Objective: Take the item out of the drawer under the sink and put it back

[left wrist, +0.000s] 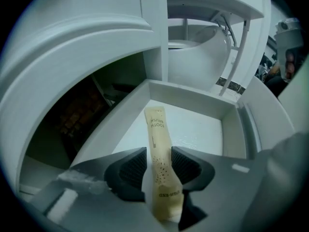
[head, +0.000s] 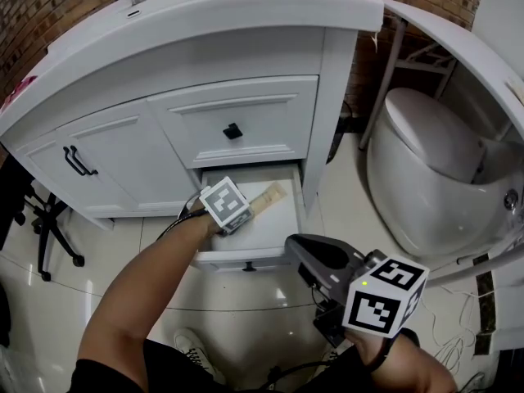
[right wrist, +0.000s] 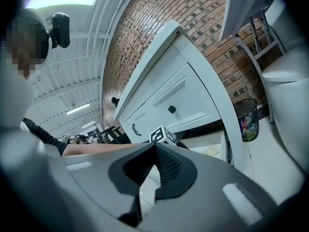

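The bottom drawer (head: 282, 219) of the white vanity under the sink stands pulled out. In it lies a long beige toothbrush packet (head: 268, 197), flat on the white drawer floor (left wrist: 203, 129). My left gripper (head: 244, 213) reaches down into the drawer. The packet (left wrist: 158, 139) runs between its jaws, whose ribbed pads (left wrist: 133, 167) stand just off its sides, so the left gripper (left wrist: 159, 162) is open. My right gripper (head: 304, 256) hovers in front of the drawer, over the floor, holding nothing. Seen from the right gripper view, the right gripper (right wrist: 155, 151) is shut, its pads meeting at the tip.
Above the open drawer is a shut drawer with a black knob (head: 233, 131); to its left, a cabinet door with a black handle (head: 79, 162). A white toilet (head: 434, 170) stands at the right, a black bin (right wrist: 247, 117) beside the vanity, and a chair base (head: 49, 228) at the far left.
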{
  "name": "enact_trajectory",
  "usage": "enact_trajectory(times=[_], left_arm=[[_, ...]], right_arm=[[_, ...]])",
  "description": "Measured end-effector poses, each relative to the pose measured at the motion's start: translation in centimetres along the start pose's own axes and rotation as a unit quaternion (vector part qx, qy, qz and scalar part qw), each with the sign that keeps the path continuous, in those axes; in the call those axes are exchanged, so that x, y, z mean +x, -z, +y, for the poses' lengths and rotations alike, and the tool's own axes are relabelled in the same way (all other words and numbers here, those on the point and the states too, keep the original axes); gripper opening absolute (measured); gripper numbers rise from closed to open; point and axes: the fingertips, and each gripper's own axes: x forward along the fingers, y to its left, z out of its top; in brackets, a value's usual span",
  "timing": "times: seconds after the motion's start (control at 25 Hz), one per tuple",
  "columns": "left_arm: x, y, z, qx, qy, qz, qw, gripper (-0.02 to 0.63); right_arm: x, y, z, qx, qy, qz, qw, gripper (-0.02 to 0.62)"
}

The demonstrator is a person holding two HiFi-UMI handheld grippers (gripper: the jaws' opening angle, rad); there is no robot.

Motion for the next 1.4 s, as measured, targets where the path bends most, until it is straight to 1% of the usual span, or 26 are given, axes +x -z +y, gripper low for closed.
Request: enact_trajectory(times=[0.12, 0.24, 0.44, 0.56, 0.64, 0.76, 0.96, 1.12, 1.24, 1.32, 1.4], left_arm=[[0.7, 0.8, -0.8, -0.015, 0.02, 0.036, 0.999, 0.17], [1.4, 0.8, -0.8, -0.014, 0.02, 0.046, 0.9986, 0.153], [1.4, 0.0, -1.1, -0.028, 0.034, 0.02, 0.9988, 0.116], [0.9, 0.0, -0.7, -0.037, 0.024, 0.015, 0.9989, 0.086], [0.4, 0.0, -0.5, -0.04, 0.016, 0.009, 0.999, 0.038], [-0.5, -0.2, -0.3, -0.039, 0.006, 0.0, 0.9992, 0.035], [-2.4, -0.6, -0.7, -0.049, 0.0, -0.018, 0.9986, 0.034], [-4.0, -1.4, -0.8, -0.043, -0.014, -0.031, 0.9985, 0.034], [-6.0, -2.3, -0.7, -0.044, -0.027, -0.059, 0.9969, 0.034], [-8.0, -3.0, -0.8, -0.052, -0.031, -0.095, 0.9937, 0.034], [-10.3, -3.4, -1.0, -0.064, -0.036, -0.135, 0.9881, 0.032]], right_arm=[[0.0, 0.0, 0.0, 0.005, -0.003, 0.001, 1.0, 0.005], [-0.1, 0.0, -0.2, 0.007, -0.001, 0.0, 1.0, 0.005], [0.0, 0.0, -0.4, 0.007, 0.001, 0.002, 1.0, 0.005], [0.0, 0.0, -0.4, 0.006, 0.001, 0.002, 1.0, 0.005], [0.0, 0.0, -0.2, 0.004, 0.0, 0.003, 1.0, 0.005], [0.0, 0.1, -0.2, 0.0, 0.001, 0.004, 1.0, 0.005], [-0.3, 0.0, 0.1, -0.005, 0.005, -0.001, 1.0, 0.005], [-0.4, 0.2, 0.1, -0.009, 0.013, -0.002, 1.0, 0.005], [-0.5, 0.4, -0.1, -0.011, 0.02, 0.0, 1.0, 0.005], [-0.7, 0.4, -0.1, -0.012, 0.022, -0.002, 1.0, 0.005], [-1.1, 0.3, 0.1, -0.014, 0.022, -0.005, 1.0, 0.005]])
